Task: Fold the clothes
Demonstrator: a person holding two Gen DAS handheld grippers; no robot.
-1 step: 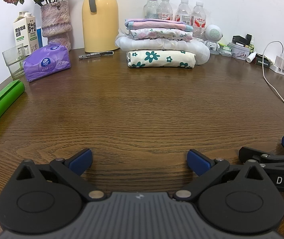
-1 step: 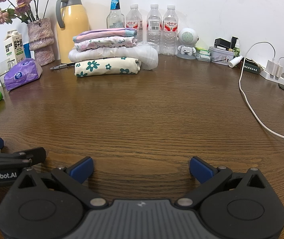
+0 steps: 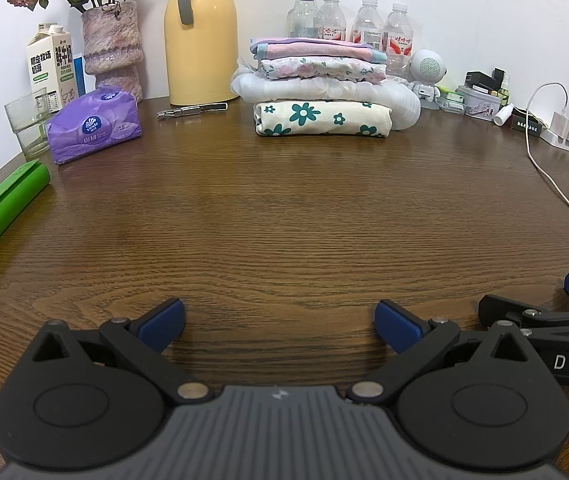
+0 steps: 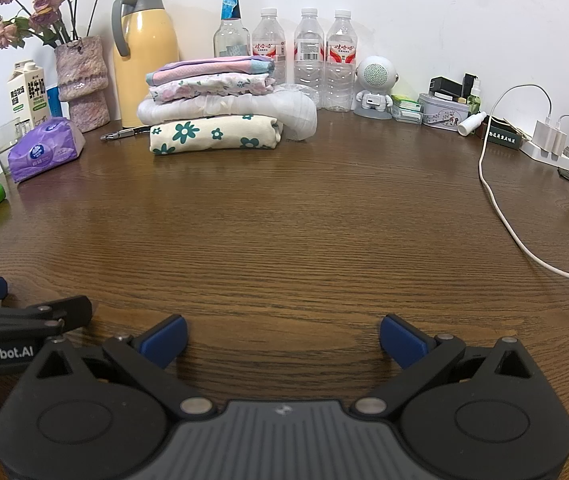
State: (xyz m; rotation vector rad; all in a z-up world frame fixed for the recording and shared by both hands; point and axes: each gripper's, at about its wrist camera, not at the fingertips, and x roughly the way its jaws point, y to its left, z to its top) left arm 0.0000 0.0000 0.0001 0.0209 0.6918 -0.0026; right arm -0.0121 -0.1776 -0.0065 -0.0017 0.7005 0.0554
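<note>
We hold the left gripper [image 3: 279, 322] and the right gripper [image 4: 283, 338] low over the bare wooden table [image 3: 284, 220], both spread wide and grasping nothing. The folded clothes [image 3: 322, 90] sit stacked at the far edge, before the bottles [image 4: 308, 56].

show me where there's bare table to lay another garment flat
The wide wooden stretch between the stack of folded clothes and both open hand-held grippers, left and right, is bare. It is bordered by the green bar on the left and the white cable on the right. The back edge is crowded: vase, flask, bottles, tissue pack.
</note>
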